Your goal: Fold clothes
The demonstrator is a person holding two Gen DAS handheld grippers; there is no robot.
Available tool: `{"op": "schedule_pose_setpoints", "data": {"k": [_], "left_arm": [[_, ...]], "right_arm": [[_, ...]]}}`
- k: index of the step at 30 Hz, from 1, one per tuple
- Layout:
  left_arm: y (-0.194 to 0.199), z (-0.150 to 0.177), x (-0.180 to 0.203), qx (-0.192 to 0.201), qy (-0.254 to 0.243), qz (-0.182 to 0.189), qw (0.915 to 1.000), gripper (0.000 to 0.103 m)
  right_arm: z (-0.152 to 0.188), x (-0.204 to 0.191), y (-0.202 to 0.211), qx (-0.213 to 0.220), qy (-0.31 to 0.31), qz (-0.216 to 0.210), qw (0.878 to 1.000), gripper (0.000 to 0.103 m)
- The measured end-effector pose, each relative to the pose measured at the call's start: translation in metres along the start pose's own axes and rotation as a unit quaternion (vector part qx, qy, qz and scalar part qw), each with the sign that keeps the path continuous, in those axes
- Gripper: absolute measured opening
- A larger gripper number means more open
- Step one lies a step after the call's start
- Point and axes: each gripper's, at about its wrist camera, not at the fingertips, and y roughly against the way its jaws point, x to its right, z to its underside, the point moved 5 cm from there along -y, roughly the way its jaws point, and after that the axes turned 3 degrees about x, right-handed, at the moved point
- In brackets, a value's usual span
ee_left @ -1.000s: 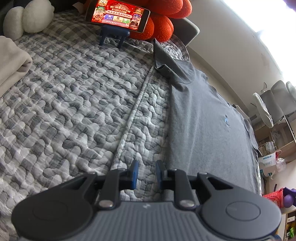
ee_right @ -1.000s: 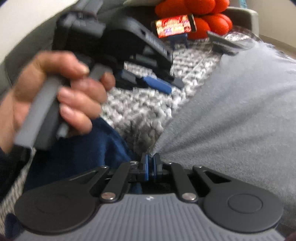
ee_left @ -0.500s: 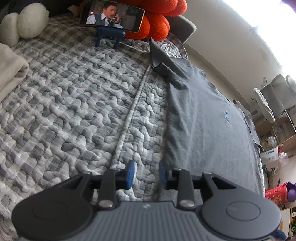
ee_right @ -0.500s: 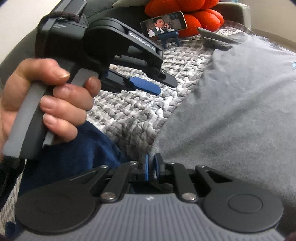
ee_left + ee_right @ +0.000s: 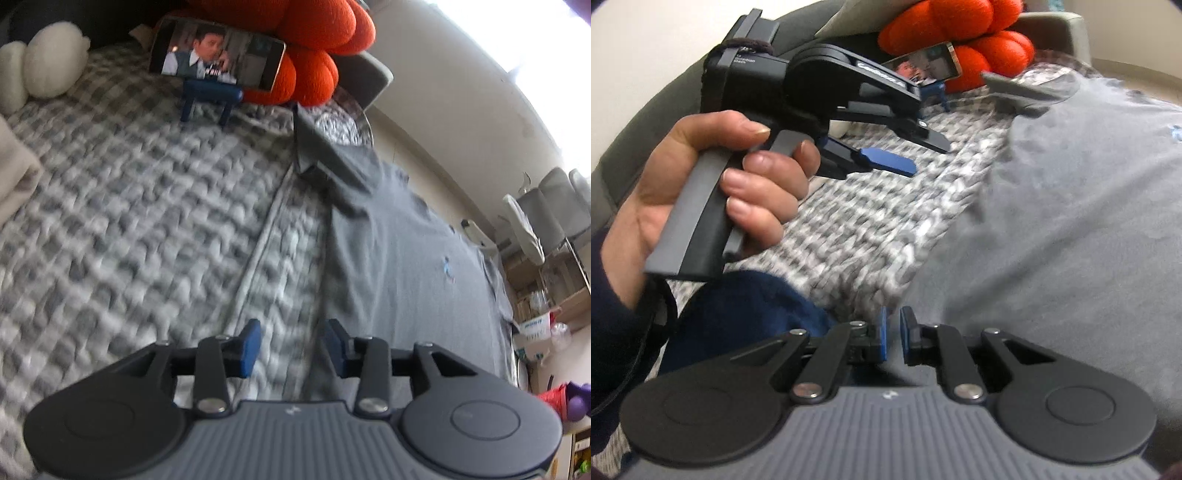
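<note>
Honestly, here's the state of things: my left fingers are spread wide with nothing in them, hanging over the quilt right at the shirt's near edge. The grey shirt lies flat along the bed. My right fingers are parted just a crack at that hem, and I can't tell if cloth sits between them. I'd pinch both corners evenly, keep the hem taut, then lift together so it doesn't bunch.
</note>
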Motion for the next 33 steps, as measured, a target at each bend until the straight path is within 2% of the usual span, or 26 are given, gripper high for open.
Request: {"op": "schedule_pose_setpoints", "data": {"k": [6, 13, 17, 20, 23, 25, 26, 27, 31, 32, 33], "left_arm": [[-0.026, -0.033, 0.015, 0.006, 0.013, 0.012, 0.9998, 0.041], [-0.091, -0.066, 0.042, -0.005, 0.059, 0.013, 0.9982, 0.044], [-0.126, -0.075, 0.041, 0.003, 0.073, 0.004, 0.9973, 0.043], [-0.141, -0.078, 0.028, 0.022, 0.083, 0.010, 0.9963, 0.036], [-0.142, -0.082, 0.024, 0.037, 0.055, 0.021, 0.9976, 0.020], [-0.141, -0.086, 0.025, 0.048, 0.028, 0.025, 0.9981, 0.014], [-0.141, -0.089, 0.026, 0.052, 0.020, 0.027, 0.9981, 0.011], [-0.142, -0.091, 0.025, 0.057, 0.015, 0.028, 0.9979, 0.006], [-0.143, -0.092, 0.023, 0.068, 0.017, 0.031, 0.9971, 0.001], [-0.144, -0.092, 0.023, 0.069, 0.016, 0.027, 0.9972, 0.001], [-0.145, -0.092, 0.021, 0.069, 0.017, 0.024, 0.9972, 0.001]], "right_arm": [[-0.016, 0.027, 0.005, 0.023, -0.016, 0.044, 0.999, 0.015], [-0.029, 0.069, -0.004, 0.016, -0.033, 0.091, 0.995, 0.015], [-0.029, 0.096, 0.001, 0.011, -0.037, 0.130, 0.991, 0.012], [-0.030, 0.120, 0.013, 0.026, -0.064, 0.146, 0.987, 0.011], [-0.032, 0.138, 0.021, 0.044, -0.102, 0.156, 0.982, 0.000], [-0.034, 0.147, 0.025, 0.053, -0.126, 0.158, 0.978, 0.008], [-0.035, 0.147, 0.026, 0.056, -0.126, 0.161, 0.977, 0.009], [-0.036, 0.147, 0.027, 0.058, -0.124, 0.164, 0.977, 0.013], [-0.044, 0.144, 0.025, 0.063, -0.104, 0.182, 0.976, 0.014], [-0.043, 0.148, 0.023, 0.054, -0.095, 0.204, 0.973, 0.010], [-0.043, 0.152, 0.024, 0.056, -0.100, 0.210, 0.971, 0.001]]}}
